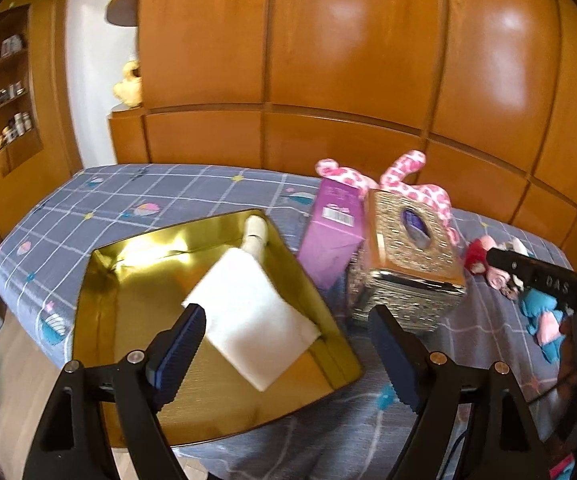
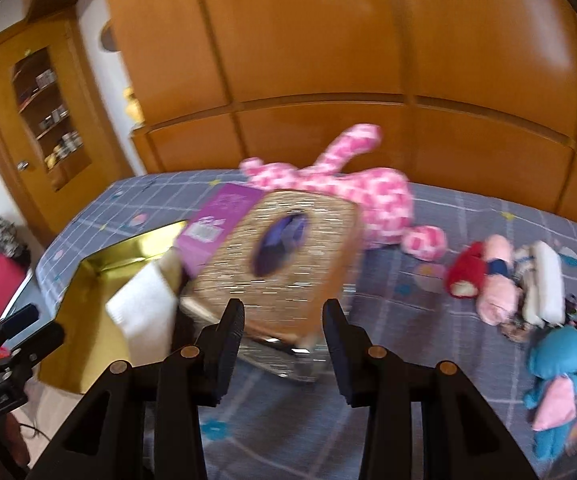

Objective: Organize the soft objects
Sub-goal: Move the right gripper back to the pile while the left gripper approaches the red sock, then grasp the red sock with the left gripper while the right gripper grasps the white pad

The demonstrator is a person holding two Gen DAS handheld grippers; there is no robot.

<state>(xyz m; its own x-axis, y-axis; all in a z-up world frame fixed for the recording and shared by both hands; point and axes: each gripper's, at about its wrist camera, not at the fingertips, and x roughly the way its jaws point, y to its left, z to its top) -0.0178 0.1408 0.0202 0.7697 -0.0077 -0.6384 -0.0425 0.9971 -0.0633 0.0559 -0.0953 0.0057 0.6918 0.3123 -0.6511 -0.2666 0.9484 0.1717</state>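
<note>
Soft objects: a white folded cloth (image 1: 254, 316) already lies inside the gold tray (image 1: 100, 300) at the near left corner of the bed (image 1: 100, 196), seemingly the collecting place, while the pink plush (image 2: 328, 188), the red-and-pink bundle (image 2: 484, 276) and the blue doll (image 2: 556, 384) lie loose to the right. Left tool (image 1: 288, 348): wide, empty, above the tray; right tool (image 2: 284, 340): part-open, empty. Glittery tissue box (image 2: 288, 256) and leaning purple carton (image 1: 332, 232) crowd the tray's right rim; open sheet lies around the small toys.
</note>
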